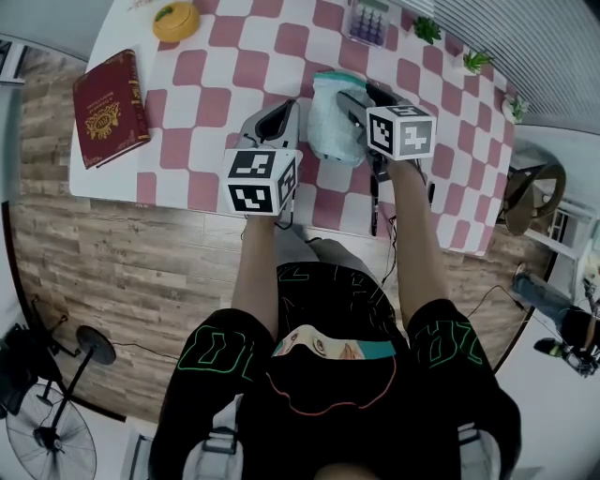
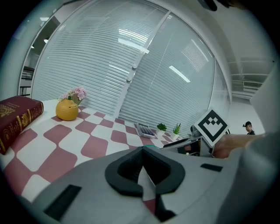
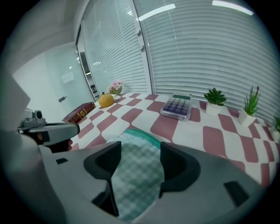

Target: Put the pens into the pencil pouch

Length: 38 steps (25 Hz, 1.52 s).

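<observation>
Left gripper [image 2: 142,171] clamped on pencil pouch [image 1: 330,120] edge, right gripper [image 3: 140,155] agape and empty over it (calculator [image 3: 177,106] beyond, book [image 1: 108,105] aside)

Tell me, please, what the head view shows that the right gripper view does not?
Only the head view shows the person's forearms, the wooden floor and a fan. Only the right gripper view shows the right gripper with its fingers apart over the pencil pouch, and a glass partition. Both show the pencil pouch, the red book, the calculator, the orange pot and the potted plants.
</observation>
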Tool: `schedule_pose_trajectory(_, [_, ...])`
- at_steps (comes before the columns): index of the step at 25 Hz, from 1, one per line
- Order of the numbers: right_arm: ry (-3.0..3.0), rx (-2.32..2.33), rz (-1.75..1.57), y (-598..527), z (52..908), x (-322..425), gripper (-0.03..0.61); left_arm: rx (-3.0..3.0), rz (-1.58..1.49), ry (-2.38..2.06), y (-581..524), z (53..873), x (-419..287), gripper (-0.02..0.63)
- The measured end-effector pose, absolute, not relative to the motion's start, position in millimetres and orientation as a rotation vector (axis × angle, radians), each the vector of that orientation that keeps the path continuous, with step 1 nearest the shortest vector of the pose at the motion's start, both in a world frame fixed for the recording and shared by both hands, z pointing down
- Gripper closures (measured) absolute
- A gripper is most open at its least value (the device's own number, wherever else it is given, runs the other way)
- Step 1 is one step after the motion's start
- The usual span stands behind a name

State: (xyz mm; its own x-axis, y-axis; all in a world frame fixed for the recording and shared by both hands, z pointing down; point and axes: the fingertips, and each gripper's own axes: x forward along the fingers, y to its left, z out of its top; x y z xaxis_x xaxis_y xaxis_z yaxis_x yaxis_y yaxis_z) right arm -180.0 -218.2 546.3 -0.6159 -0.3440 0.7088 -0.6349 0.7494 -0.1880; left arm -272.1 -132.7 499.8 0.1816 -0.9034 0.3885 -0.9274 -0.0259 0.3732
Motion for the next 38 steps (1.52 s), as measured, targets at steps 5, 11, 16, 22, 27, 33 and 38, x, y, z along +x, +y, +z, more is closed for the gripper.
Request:
schedule_pose_trajectory(5, [-2.220, 0.745, 0.702, -218, 555, -183, 0.250, 1.924, 0.037, -1.707, -135, 498, -276, 0.617])
schedule_pose_trajectory(11, [-2.119, 0.747, 0.711, -218, 571, -188, 0.233, 1.923, 0.013, -1.703, -136, 497, -280, 0.617])
schedule_pose_trajectory(16, [-2.021, 0.744, 0.598, -217, 583, -189, 0.234, 1.905, -0.002, -1.715, -131, 497, -287, 0.617])
schedule_pose_trajectory(22, [-1.965, 0.718, 0.516, -216, 586, -187, 0.254, 1.880, -0.014, -1.733, -126, 500, -292, 0.617])
schedule_pose_trajectory(27, [-1.986, 0.699, 0.495, -211, 585, -181, 0.504, 1.874, -0.016, -1.737, -124, 501, -287, 0.617])
schedule_pose_trajectory(33, [-2.091, 0.704, 0.510, -211, 568, -169, 0.554, 1.902, -0.006, -1.734, -122, 494, -273, 0.617])
schedule_pose_trajectory(38, [-2.290, 0.700, 0.499, -206, 534, -153, 0.554, 1.929, -0.017, -1.744, -121, 484, -262, 0.617])
